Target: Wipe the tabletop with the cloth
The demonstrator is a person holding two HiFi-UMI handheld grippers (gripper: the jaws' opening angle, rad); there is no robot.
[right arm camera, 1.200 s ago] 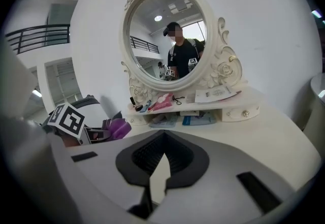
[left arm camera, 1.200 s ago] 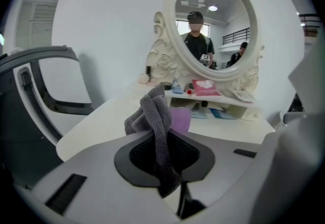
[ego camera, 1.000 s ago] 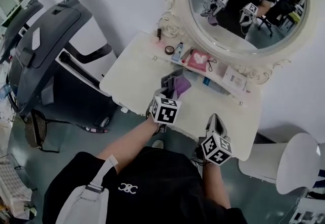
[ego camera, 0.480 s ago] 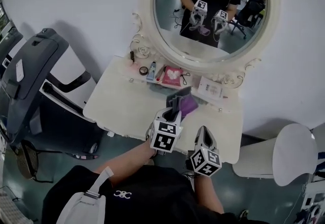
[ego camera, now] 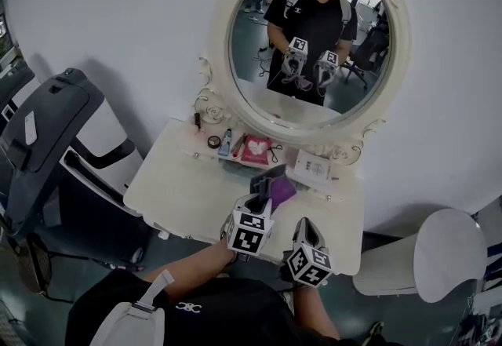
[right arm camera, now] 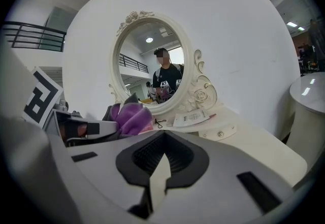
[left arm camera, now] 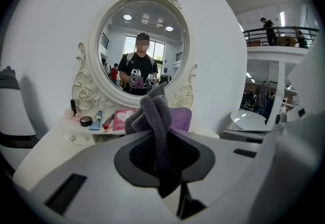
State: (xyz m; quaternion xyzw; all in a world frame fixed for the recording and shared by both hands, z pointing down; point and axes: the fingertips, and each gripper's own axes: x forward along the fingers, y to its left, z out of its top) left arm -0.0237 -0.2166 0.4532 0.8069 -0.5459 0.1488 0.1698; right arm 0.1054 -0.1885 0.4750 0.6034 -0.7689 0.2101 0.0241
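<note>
My left gripper (ego camera: 262,197) is shut on a grey and purple cloth (ego camera: 273,186) and holds it bunched above the front middle of the white tabletop (ego camera: 184,183). In the left gripper view the cloth (left arm camera: 158,119) stands up from between the closed jaws of that gripper (left arm camera: 162,163). My right gripper (ego camera: 304,228) hangs just right of the left one, near the table's front edge. In the right gripper view this gripper (right arm camera: 161,164) is shut with nothing in it, and the cloth (right arm camera: 130,119) shows at the left.
A round ornate mirror (ego camera: 310,46) stands at the back of the table. Below it lie a small jar (ego camera: 213,142), a tube (ego camera: 226,142), a pink card (ego camera: 255,150) and a white leaflet (ego camera: 312,168). A treadmill (ego camera: 39,148) stands left, a white chair (ego camera: 439,250) right.
The head view has swung up, bringing the whole mirror into frame. The right gripper has drawn closer to the left one. The left keeps its hold on the cloth.
</note>
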